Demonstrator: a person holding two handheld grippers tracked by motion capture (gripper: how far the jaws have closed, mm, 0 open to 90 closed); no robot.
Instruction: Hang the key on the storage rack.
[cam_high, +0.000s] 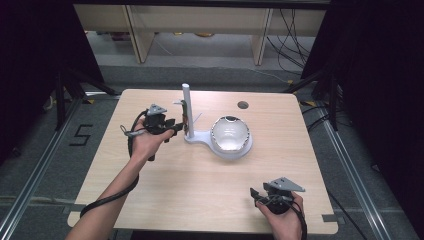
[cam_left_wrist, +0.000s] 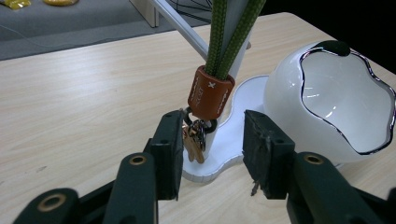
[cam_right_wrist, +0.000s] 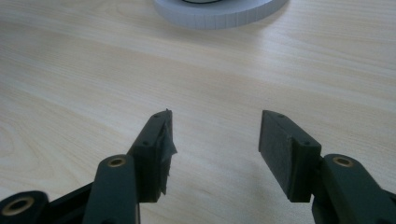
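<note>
A white stand with an upright post rises from a flat base joined to a white glossy bowl near the table's middle. A green lanyard hangs down the post, ending in a brown leather sleeve with a ring and brass keys. My left gripper reaches the post from the left. Its jaws stand apart around the keys, which hang close to the left pad without being squeezed. My right gripper rests near the front right edge, open over bare wood.
The bowl sits just right of the post, with a wavy chrome rim. A round hole lies in the tabletop behind it. The stand's base edge shows far ahead of the right gripper. Dark curtains flank the table.
</note>
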